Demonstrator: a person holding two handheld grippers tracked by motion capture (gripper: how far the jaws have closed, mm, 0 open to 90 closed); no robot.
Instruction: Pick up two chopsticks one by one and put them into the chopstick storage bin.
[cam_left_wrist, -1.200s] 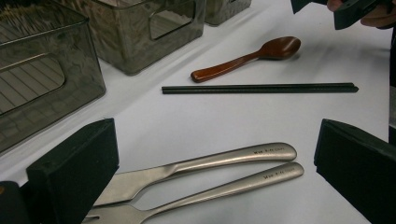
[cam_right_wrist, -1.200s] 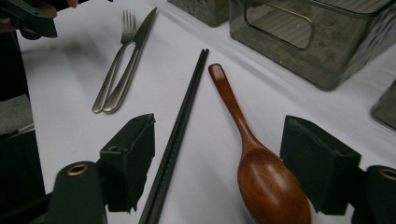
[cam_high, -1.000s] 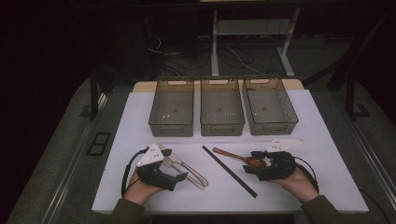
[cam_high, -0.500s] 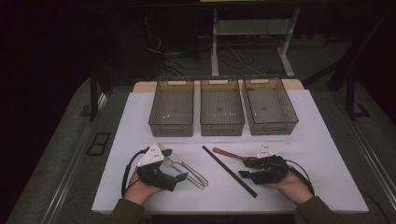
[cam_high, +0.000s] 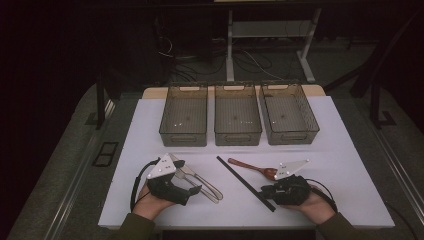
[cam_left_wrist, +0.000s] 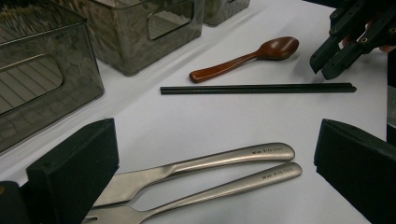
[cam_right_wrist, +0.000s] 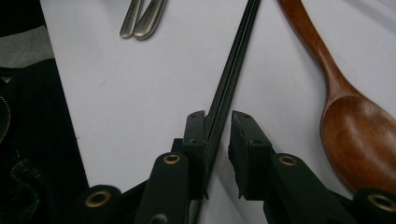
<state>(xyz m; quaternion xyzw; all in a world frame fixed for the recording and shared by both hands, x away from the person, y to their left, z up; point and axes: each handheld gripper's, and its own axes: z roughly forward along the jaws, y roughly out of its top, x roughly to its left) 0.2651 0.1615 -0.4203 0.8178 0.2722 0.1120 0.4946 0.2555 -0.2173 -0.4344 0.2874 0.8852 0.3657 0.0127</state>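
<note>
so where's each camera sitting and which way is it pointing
High view: above the person's side, facing forward and down at the table; both forearms and hand-held grippers show.
Left gripper view: rides the left hand-held gripper, looking across the metal cutlery; its wide-apart jaws show.
Right gripper view: rides the right hand-held gripper, jaws just closing around the black chopsticks.
All three share the chopsticks and wooden spoon.

The white table (cam_high: 340, 165) bears three bins (cam_high: 237, 114), chopsticks (cam_high: 245, 182), a spoon (cam_high: 252, 168) (wooden) and cutlery (cam_high: 202, 181).
</note>
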